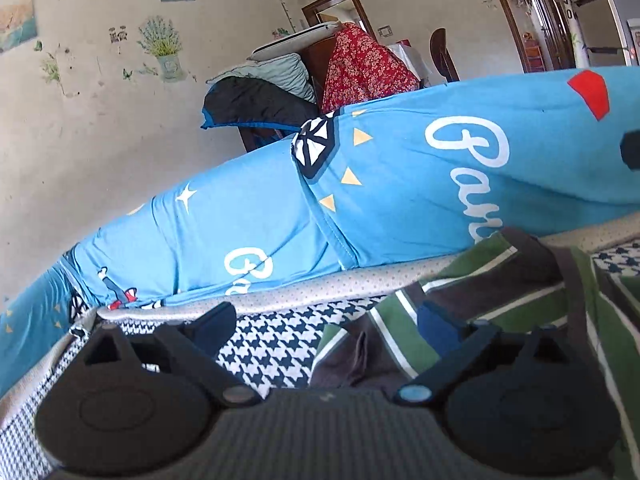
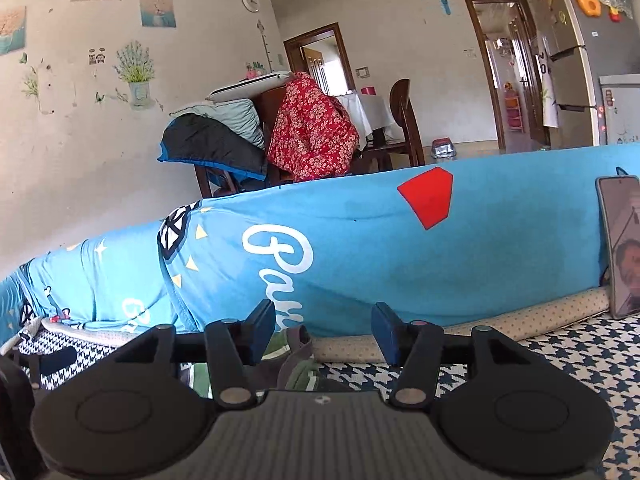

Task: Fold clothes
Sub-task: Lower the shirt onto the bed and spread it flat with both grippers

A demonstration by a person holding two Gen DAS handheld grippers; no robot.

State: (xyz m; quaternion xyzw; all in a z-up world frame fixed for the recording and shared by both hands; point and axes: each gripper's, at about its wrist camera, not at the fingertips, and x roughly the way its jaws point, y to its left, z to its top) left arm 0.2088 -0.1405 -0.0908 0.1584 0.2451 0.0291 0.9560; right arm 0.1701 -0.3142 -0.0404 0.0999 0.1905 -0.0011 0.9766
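Left wrist view: left gripper (image 1: 326,334) spread wide and empty beside rumpled green, brown and white striped garment (image 1: 472,312) on houndstooth-patterned cover (image 1: 272,344), folding unfinished; right wrist view: right gripper (image 2: 325,330) wide, empty, same garment just beyond, white script "Pan…" on blue printed sheet (image 2: 360,248).

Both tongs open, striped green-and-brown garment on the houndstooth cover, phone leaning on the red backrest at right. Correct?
Not quite: the backrest the phone leans on is blue with a red patch, as the right wrist view shows. The rest holds: left tongs and right tongs open, striped garment on the houndstooth cover.
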